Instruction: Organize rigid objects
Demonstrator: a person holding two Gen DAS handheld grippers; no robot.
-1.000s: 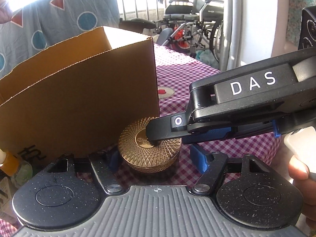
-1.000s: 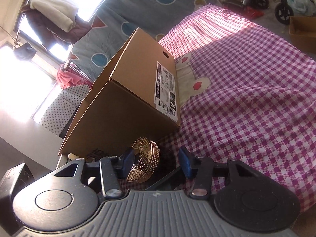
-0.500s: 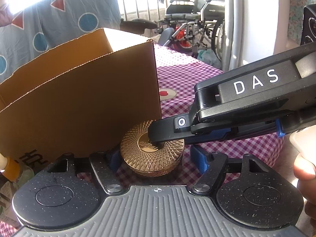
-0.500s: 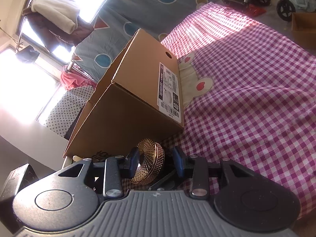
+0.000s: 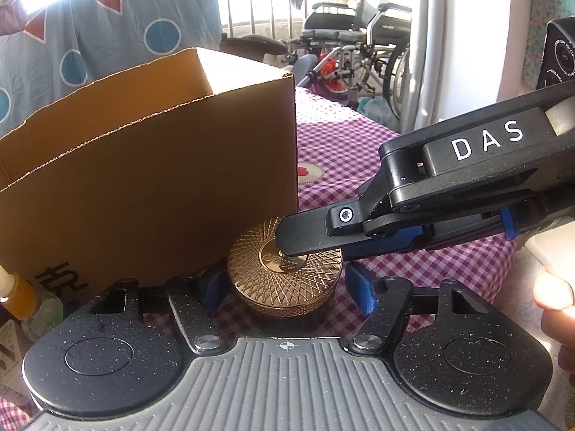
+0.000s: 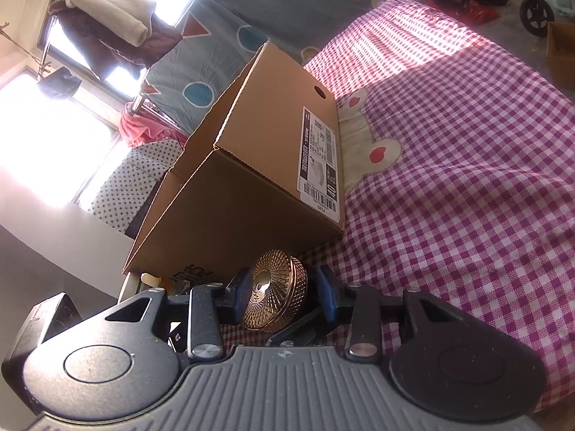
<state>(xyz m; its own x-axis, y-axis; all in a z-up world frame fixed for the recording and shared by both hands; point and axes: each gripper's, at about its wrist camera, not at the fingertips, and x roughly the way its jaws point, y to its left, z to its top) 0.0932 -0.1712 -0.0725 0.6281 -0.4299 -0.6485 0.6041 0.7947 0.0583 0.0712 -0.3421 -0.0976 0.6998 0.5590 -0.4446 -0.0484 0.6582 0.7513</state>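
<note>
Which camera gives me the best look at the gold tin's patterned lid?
Left wrist: it looks down on the gold tin, so the lid shows almost whole, except where the right hand-held gripper crosses it. Right wrist shows the tin nearly edge-on.

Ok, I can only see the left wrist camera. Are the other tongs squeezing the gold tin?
Observer: No. In the right wrist view the right tongs sit either side of the gold tin, with a gap at one pad; they have just been opening.
Operator: What's on the box side I can't see?
Observer: A white barcode label on the cardboard box.
Operator: Anything else there?
Observer: A small round hole in that same side.
</note>
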